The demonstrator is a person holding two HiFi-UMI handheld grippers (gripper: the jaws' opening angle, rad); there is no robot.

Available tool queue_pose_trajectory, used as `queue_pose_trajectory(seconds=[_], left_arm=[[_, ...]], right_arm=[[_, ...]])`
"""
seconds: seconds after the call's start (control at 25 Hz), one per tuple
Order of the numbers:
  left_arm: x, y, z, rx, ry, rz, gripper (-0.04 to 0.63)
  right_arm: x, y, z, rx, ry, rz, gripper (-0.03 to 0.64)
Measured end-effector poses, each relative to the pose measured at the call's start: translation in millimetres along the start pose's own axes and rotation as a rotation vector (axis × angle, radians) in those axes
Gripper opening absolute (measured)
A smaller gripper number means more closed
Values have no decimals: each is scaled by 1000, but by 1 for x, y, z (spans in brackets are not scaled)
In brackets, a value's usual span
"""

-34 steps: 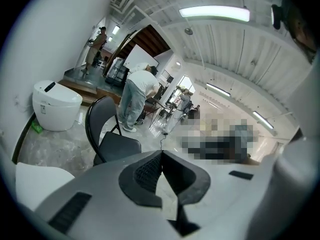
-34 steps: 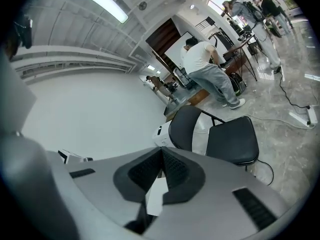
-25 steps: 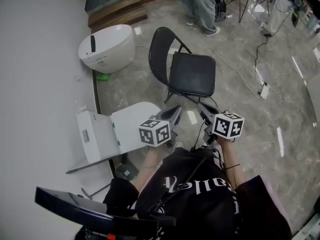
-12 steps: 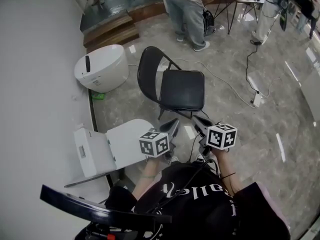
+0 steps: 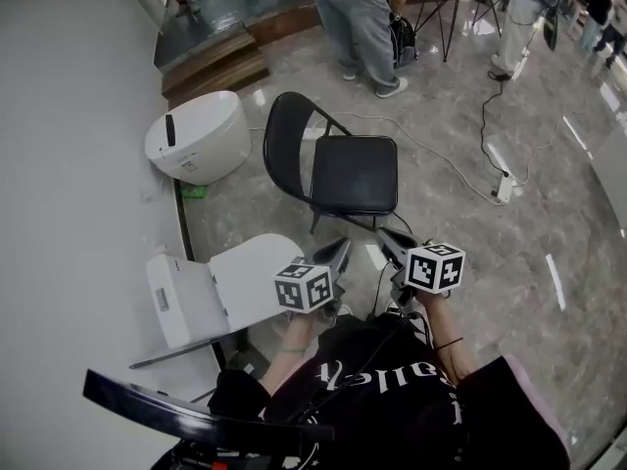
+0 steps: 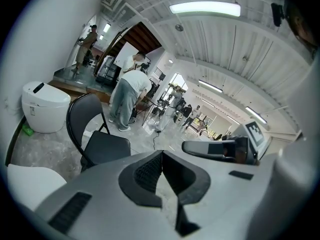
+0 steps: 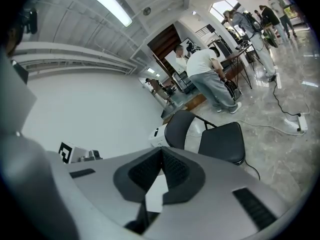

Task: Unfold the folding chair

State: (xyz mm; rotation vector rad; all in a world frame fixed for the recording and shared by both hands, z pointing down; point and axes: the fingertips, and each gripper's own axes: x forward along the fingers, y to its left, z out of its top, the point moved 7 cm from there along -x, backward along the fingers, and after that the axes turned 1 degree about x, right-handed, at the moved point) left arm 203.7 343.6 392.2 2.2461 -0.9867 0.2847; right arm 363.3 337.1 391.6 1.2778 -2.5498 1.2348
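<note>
A black folding chair (image 5: 338, 169) stands unfolded on the marble floor, seat flat and backrest up; it also shows in the left gripper view (image 6: 95, 136) and the right gripper view (image 7: 215, 136). My left gripper (image 5: 341, 249) is shut and empty, a short way in front of the chair's front legs. My right gripper (image 5: 385, 236) is shut too, holding nothing, beside the left one and equally clear of the chair. In each gripper view the jaws (image 6: 161, 156) (image 7: 160, 154) meet with nothing between them.
A white rounded appliance (image 5: 201, 135) sits by the wall, left of the chair. A white open-lidded unit (image 5: 211, 287) lies near my left side. A person (image 5: 358, 13) stands behind the chair by a desk. A cable and power strip (image 5: 502, 186) run over the floor at right.
Both grippers have drawn back from the chair towards me, and the view has shifted so the chair sits farther up and left. The jaws stayed shut.
</note>
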Motion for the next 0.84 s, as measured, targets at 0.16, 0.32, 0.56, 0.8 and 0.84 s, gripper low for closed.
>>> queue_pose_trajectory(seconds=[0.16,0.32,0.56,0.8,0.84], left_arm=[[1,0,-2,0,4,3,5],[1,2,-5,-2,6,5,5],[-1,0,-4,-2,8,2,5],[-4,7,-5,-13,1,5,5],[-4,8,-5,-13,-1,6,5]], right_arm=[[-1,-1,-3,3,6,-1,14],[-1,-3,-4,2,6,-2,14],[-3,-3,-2,3,2,-14,14],[1,-2,-3,1,3,-14,14],[2,-2,-3,1,3,-14,14]])
